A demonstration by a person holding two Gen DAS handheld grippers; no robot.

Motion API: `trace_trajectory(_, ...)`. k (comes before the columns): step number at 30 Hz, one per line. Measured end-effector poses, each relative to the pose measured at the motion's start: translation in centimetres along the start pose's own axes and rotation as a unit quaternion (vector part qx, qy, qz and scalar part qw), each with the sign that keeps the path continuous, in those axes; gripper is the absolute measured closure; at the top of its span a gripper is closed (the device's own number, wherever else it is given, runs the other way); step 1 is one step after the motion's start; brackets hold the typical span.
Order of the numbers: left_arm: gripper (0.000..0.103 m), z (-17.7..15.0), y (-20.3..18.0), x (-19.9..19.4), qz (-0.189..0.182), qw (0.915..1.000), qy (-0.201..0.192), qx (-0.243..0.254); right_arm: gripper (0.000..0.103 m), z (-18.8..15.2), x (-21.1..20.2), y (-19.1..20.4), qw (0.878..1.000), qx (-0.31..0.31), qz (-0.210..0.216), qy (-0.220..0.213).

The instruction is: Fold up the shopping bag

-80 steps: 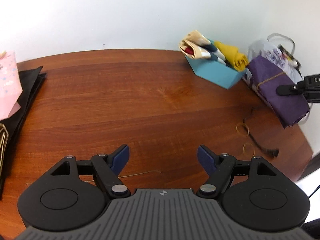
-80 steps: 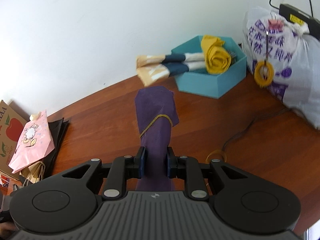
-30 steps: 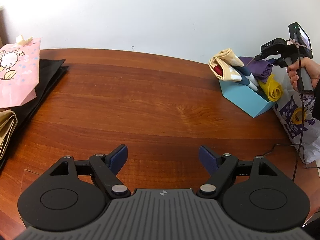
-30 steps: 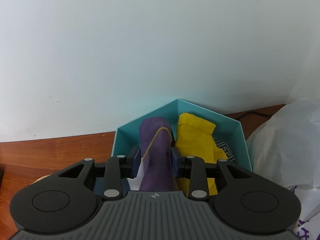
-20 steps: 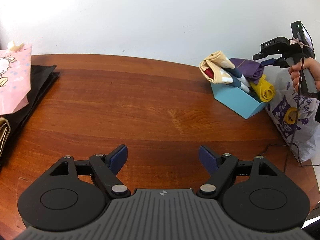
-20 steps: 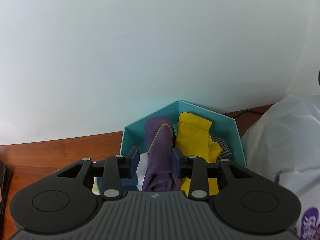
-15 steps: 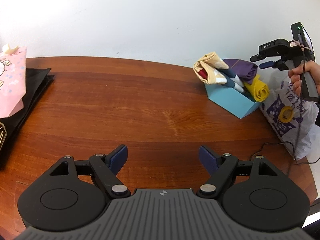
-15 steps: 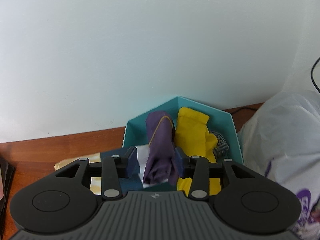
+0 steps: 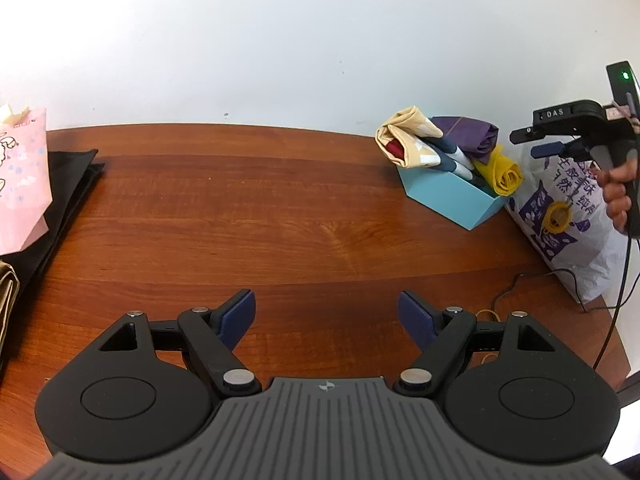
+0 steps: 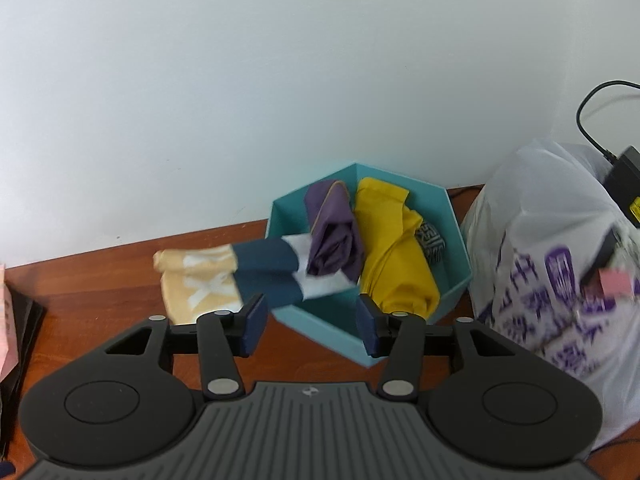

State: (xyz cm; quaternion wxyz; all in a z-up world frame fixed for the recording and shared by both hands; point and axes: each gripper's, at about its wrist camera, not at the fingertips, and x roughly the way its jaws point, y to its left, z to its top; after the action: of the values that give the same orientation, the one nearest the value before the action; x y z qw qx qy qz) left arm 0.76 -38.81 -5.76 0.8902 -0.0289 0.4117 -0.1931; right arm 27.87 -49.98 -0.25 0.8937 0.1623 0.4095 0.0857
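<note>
The purple bag lay rolled in the teal box, ahead of the right gripper, apparently stowed as finished. That gripper's jaws were opening with nothing between them, judged a release. The left gripper hung wide and empty over bare table, likely waiting for the next bag.

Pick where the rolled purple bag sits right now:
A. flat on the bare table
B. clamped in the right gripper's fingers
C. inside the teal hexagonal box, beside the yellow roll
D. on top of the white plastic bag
C: the purple bag lies in the teal box against the yellow roll, while the opening right gripper has nothing between its fingers.
</note>
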Motion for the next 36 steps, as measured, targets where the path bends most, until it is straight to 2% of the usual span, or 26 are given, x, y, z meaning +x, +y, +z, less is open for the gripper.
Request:
trace_trajectory(5, 0.019, -0.2, 0.3, -0.8, -0.009, 0.9999, -0.002, 0.009, 0.037, -2.7, -2.7, 1.4, 1.000, -0.011, 0.000, -0.009)
trace_trajectory(10, 0.016, -0.5, 0.3, -1.4, -0.016, 0.9996, -0.005, 0.023, 0.021, -4.8, -4.6, 3.0, 1.000, -0.018, -0.008, -0.017)
trace_trajectory(14, 0.009, -0.8, 0.4, -1.9, -0.015, 0.9996, -0.011, 0.023, 0.015, -6.8, -6.3, 4.2, 0.999, -0.026, -0.011, -0.021)
trace_trajectory(20, 0.000, -0.9, 0.7, -2.5, -0.023, 0.9995, -0.010, 0.017, 0.011, -9.6, -8.5, 5.9, 0.999, -0.038, -0.016, -0.026)
trace_trajectory(24, 0.000, -1.2, 0.7, -3.1, -0.023, 0.9993, -0.016, 0.025, 0.007, -11.2, -10.0, 6.7, 0.999, -0.037, -0.015, -0.030)
trace_trajectory(29, 0.000, -1.7, 0.6, -3.6, -0.016, 0.9988, -0.021, 0.040, 0.007, -13.4, -11.5, 7.6, 0.999, -0.030, -0.020, -0.033)
trace_trajectory(36, 0.000, -2.2, 1.1, -4.2, -0.022, 0.9989, -0.019, 0.036, 0.006, -16.4, -12.9, 9.1, 0.999, -0.025, -0.030, -0.031)
